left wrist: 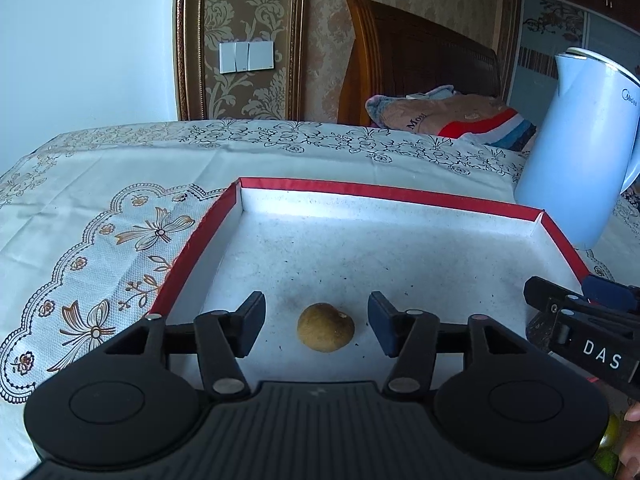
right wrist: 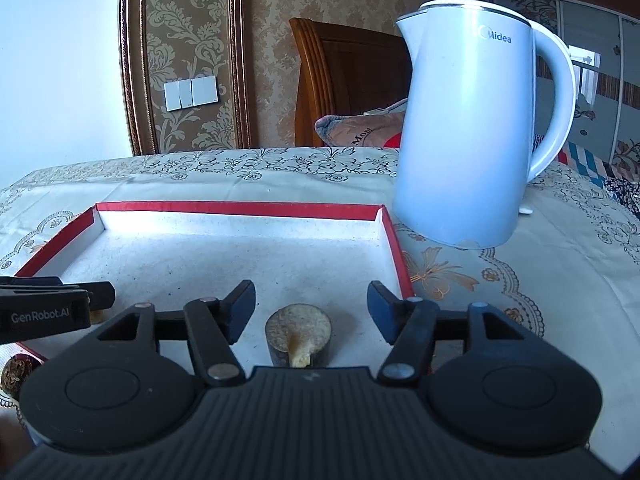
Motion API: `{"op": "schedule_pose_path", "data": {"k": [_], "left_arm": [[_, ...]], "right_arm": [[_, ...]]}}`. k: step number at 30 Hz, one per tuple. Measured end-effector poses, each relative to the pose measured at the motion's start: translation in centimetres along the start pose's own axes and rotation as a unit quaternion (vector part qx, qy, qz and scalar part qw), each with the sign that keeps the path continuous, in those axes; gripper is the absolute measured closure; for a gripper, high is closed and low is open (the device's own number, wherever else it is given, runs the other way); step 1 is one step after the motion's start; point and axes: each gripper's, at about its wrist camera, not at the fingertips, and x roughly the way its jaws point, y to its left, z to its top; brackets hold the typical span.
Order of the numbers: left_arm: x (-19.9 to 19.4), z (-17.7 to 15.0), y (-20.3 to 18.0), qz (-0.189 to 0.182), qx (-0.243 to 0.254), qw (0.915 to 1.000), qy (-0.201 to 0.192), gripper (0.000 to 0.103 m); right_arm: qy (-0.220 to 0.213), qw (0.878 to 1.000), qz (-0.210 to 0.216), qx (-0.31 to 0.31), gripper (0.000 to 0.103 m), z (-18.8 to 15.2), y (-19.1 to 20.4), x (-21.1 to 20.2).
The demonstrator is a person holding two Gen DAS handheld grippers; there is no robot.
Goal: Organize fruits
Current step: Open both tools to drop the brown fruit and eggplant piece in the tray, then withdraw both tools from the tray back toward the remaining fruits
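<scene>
In the left wrist view a small brown fruit (left wrist: pixel 325 327), roundish and slightly heart-shaped, lies on the white floor of the red-edged tray (left wrist: pixel 188 248), close to the tray's near edge. Its longer side runs across the view, with a pale notch on its upper right. The left gripper (left wrist: pixel 317 322) stands open around it: each pad is clear of the fruit, with tray floor showing on both sides.

In the right wrist view a dark, short cylindrical piece of fruit (right wrist: pixel 298 336) sits by the tray's near edge, towards the tray's right wall. It stands upright, its pale cut face turned up and a yellowish stem-like bit pointing towards the camera. Its lower part is hidden behind the gripper body, so what kind of fruit it is cannot be told. The right gripper (right wrist: pixel 311 308) is also open, its pads well apart on either side of the piece and touching nothing.

Each gripper shows at the edge of the other's view, only partly seen. A brown round thing (right wrist: pixel 16 372) outside the tray's near left corner is cut off and hard to make out.

Beyond the tray's far right corner a white kettle (right wrist: pixel 464 128) stands upright on the patterned tablecloth (right wrist: pixel 520 280), handle to the right.
</scene>
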Motion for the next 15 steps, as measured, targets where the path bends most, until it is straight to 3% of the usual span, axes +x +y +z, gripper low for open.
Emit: {"op": "schedule_pose_path", "data": {"k": [9, 12, 15], "left_arm": [[-0.8, -0.5, 0.1, -0.009, 0.005, 0.9999, -0.008, 0.047], [-1.5, -0.8, 0.3, -0.012, 0.006, 0.9998, -0.015, 0.047], [-1.9, -0.9, 0.5, -0.016, 0.006, 0.9996, -0.021, 0.047]], "right_arm": [[-0.002, 1.000, 0.003, 0.007, 0.037, -0.2, -0.2, -0.5], [-0.008, 1.000, 0.005, 0.013, 0.029, -0.3, -0.3, -1.1], [-0.016, 1.000, 0.003, 0.018, 0.028, -0.4, -0.6, -1.8]]}}
